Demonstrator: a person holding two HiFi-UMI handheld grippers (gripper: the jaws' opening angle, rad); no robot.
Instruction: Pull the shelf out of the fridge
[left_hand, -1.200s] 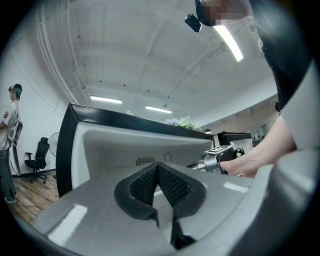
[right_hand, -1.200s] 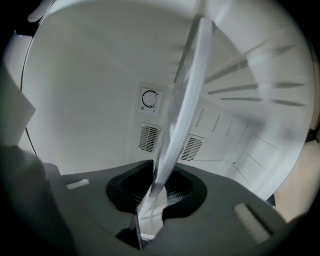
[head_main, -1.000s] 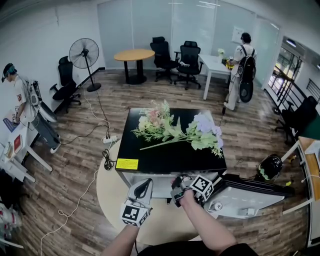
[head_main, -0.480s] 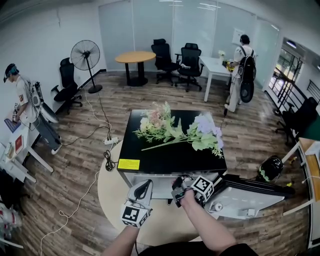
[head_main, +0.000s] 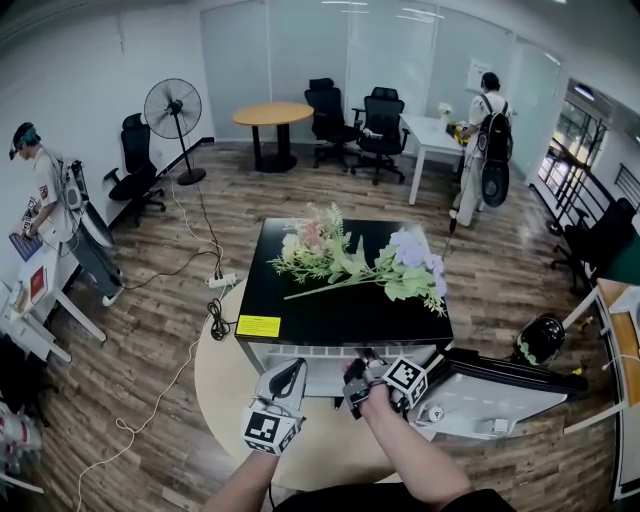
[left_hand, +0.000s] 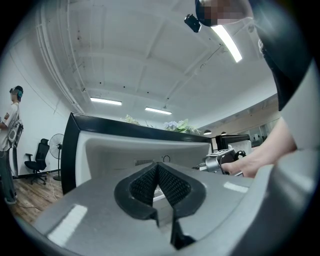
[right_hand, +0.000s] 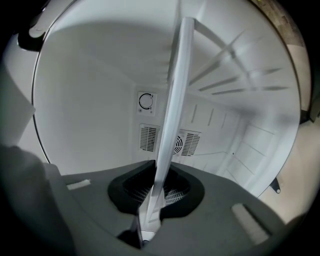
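right gripper view: the right gripper (right_hand: 155, 199) is pinching the front edge of the shelf (right_hand: 172, 107), which shows edge-on as a pale strip running from the pads up into the fridge (right_hand: 85, 100). the shelf looks mostly inside the cabinet, so the pull seems barely begun. the vents (right_hand: 148, 138) on the back wall lie behind it and moulded ribs (right_hand: 235, 82) run along the side wall. to do the step well, the pull should probably run straight back along those ribs with the shelf kept level. a twist of the wrist could jam one side in its slot or let the thin edge slip from the pads.

head view: the right gripper sits at the mouth of the fridge, under its black top, where flowers (head_main: 350, 262) lie. the open door (head_main: 500, 395) swings out close on the right, so that side is tight. the left gripper (head_main: 275, 400) hangs just beside, outside the opening. toward the person the pale round mat (head_main: 215, 390) gives open floor for drawing back. a cable (head_main: 213, 322) lies off to the left, apart from the path.

left gripper view: its pads are pressed together with nothing between them, pointing at the fridge front. it is free to steady the shelf's other side if the shelf tips as it comes out.
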